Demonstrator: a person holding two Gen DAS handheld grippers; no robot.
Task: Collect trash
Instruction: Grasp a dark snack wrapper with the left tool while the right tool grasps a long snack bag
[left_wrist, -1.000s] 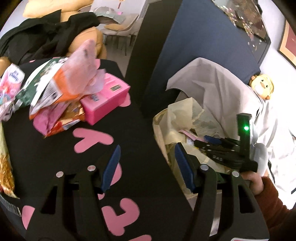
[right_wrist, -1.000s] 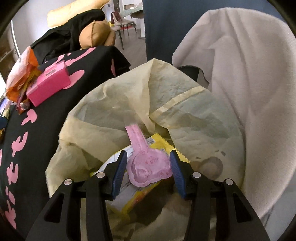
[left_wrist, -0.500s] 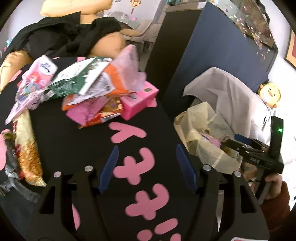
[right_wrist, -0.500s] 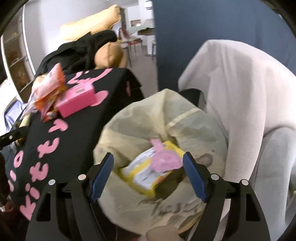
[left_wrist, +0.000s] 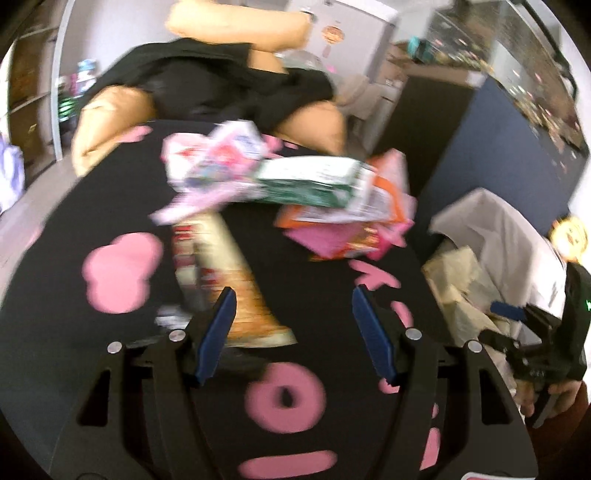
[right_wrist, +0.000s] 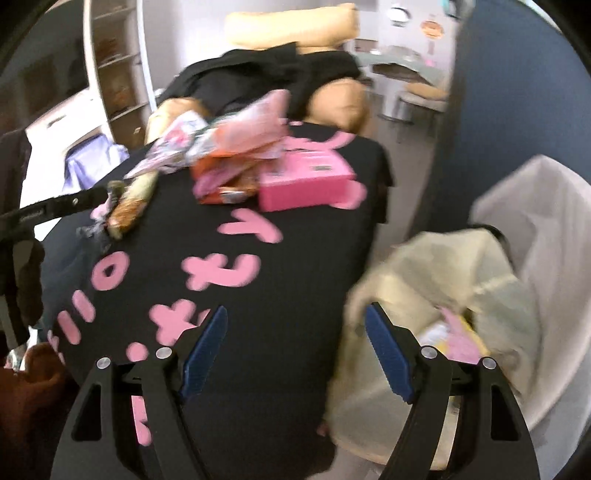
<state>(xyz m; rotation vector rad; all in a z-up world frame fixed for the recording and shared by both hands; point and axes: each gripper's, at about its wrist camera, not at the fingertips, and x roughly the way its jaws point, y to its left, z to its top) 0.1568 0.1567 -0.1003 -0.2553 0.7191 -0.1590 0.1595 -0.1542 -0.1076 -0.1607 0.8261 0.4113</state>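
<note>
Both my grippers are empty with fingers spread: the right gripper (right_wrist: 295, 350) has let the pink wrapper (right_wrist: 458, 339) fall into the trash bag (right_wrist: 454, 266) at right and swung back over the black cloth (right_wrist: 295, 295). My left gripper (left_wrist: 291, 328) now faces the long snack packet (left_wrist: 229, 280), near the far wrapper pile (left_wrist: 314, 192): next pickup.

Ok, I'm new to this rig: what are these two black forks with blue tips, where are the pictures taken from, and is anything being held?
Each fork is a hand-held two-finger gripper; a camera on it looks along its fingers. The left gripper and right gripper are both open and hold nothing. Below them is a black cloth with pink shapes, carrying a heap of crumpled snack wrappers and a flat pink box. Beside it stands a yellowish trash bag, already holding pink and yellow packets.
</note>
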